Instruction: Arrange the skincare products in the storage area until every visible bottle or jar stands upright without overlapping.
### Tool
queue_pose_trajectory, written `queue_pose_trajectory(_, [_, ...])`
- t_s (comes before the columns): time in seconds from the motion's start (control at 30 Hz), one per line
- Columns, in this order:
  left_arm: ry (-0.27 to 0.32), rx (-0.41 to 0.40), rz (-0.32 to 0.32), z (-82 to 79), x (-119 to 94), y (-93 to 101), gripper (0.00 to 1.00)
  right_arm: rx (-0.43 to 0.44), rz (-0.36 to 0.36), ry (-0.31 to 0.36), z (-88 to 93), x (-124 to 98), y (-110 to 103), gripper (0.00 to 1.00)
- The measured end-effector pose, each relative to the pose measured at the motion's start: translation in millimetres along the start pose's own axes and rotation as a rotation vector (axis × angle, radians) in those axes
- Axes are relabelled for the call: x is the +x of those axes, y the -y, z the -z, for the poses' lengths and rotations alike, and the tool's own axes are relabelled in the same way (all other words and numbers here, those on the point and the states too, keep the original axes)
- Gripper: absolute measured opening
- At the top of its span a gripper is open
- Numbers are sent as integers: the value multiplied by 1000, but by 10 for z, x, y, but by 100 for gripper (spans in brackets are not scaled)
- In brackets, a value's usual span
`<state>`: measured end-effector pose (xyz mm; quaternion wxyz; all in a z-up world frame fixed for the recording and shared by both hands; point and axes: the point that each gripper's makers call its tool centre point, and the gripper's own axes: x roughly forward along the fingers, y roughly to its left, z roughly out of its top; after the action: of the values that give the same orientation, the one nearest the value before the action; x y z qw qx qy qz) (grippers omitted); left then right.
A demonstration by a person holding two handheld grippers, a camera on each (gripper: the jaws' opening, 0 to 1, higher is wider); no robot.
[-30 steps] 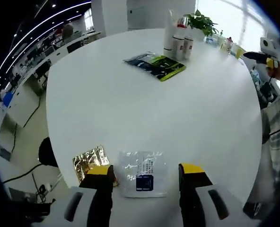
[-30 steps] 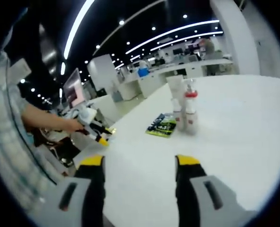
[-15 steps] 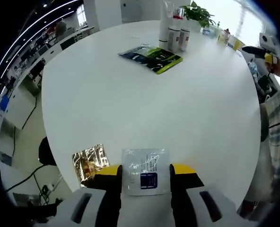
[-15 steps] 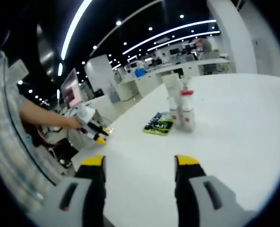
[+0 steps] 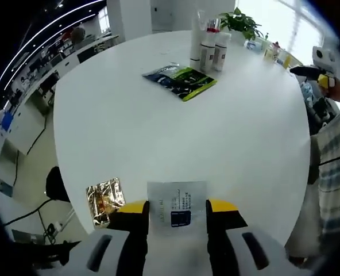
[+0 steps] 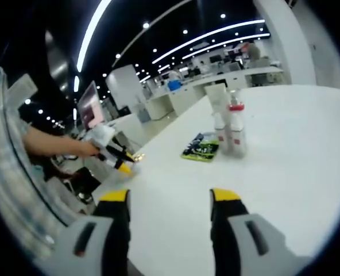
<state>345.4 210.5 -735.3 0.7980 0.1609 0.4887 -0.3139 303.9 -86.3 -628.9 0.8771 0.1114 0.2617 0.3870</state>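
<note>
The left claw (image 5: pixel 177 208) is sitting low at the near edge of the round white worktop (image 5: pixel 176 132), its 2 yellow-tipped jaws closing in on either side of a clear sachet (image 5: pixel 176 203) lying flat; I cannot tell whether they are pinching it. Just beside that sachet, a crinkled gold sachet (image 5: pixel 104 197) is lying flat too. Farther across the worktop, a dark packet (image 5: pixel 165 74) and a green packet (image 5: pixel 192 81) are lying overlapped. Beyond them, near the far edge, a group of white bottles (image 5: pixel 207 47) is standing upright and close together, one with a red cap, next to a potted plant (image 5: pixel 240 23).

The right claw (image 6: pixel 171 198) is hovering with its jaws spread apart and nothing between them, pointing over the worktop (image 6: pixel 285 167) toward the same bottles (image 6: pixel 230 127) and the green packet (image 6: pixel 202 148). At the left of that view, a hand (image 6: pixel 81 149) is holding the left claw (image 6: pixel 123 165) down by the worktop's edge.
</note>
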Motion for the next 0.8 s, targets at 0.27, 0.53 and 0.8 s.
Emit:
queue_pose_trajectory(0.27, [51,75,2,-130,-94,294,40,18,-62,-13,-13,202,-179,52])
queue_pose_trajectory(0.53, [132,127,30,-369,-178,744,40,118,-146,-41,-31,353,-346,46])
queue_pose_trajectory(0.8, [217,284,28,-762,-404,1291,40,222,-248,-139,-8,570,-636,35])
